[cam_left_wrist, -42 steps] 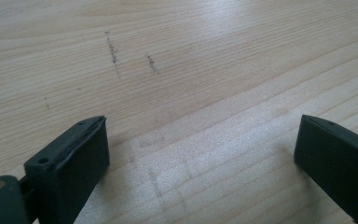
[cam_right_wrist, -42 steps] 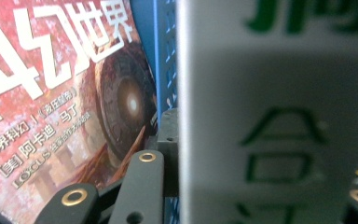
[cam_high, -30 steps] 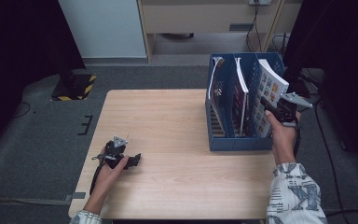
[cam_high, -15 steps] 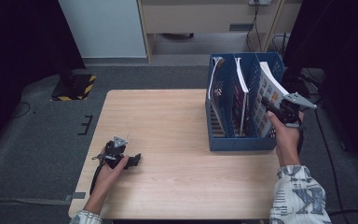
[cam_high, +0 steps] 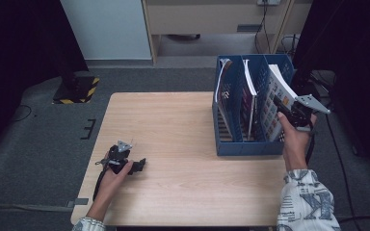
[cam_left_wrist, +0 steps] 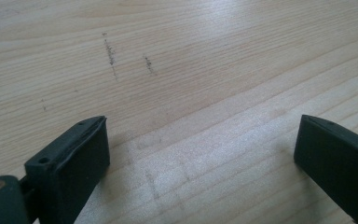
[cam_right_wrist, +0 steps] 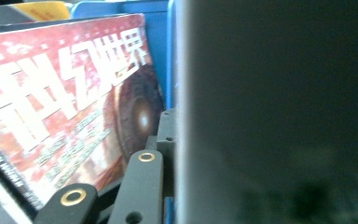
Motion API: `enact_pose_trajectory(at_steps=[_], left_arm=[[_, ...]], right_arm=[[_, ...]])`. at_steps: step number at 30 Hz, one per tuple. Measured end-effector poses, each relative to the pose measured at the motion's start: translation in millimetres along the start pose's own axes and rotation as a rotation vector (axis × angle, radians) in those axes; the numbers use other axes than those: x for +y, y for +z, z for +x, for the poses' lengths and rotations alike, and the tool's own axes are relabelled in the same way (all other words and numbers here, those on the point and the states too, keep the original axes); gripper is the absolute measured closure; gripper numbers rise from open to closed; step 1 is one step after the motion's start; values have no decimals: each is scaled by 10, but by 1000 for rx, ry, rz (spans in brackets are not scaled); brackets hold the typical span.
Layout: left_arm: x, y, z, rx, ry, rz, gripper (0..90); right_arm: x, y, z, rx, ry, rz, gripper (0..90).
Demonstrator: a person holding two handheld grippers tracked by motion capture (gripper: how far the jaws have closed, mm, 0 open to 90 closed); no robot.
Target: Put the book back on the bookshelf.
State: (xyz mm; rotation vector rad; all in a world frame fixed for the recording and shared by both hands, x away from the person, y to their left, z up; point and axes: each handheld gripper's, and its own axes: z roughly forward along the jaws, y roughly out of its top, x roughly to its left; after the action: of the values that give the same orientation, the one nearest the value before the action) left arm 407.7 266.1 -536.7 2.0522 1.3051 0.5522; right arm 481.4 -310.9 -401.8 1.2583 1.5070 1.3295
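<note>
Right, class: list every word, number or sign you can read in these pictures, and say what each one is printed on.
"科幻世界": large pale characters on the red magazine cover, right gripper view.
Smaller lines lower on that cover: too blurred to read.
Colourful magazine in the blue file rack, at the right gripper: print too small to read.

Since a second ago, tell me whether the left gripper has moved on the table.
No. The left gripper rests at the same spot near the wooden table's front-left edge, fingers open.
</note>
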Motion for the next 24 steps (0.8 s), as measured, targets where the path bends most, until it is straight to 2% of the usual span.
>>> enact_pose_trajectory(at_steps=[8,19,24], left_arm=[[0,0,0,0,1,0,28],[1,1,1,-1,-1,0,28],[2,3,1,-2,-1,1,27]], right_arm=[[56,6,-35,-55,20,-46,733],[177,54,-98,-94,22,-79,733],[170,75,-106,-113,-8,-65,732]])
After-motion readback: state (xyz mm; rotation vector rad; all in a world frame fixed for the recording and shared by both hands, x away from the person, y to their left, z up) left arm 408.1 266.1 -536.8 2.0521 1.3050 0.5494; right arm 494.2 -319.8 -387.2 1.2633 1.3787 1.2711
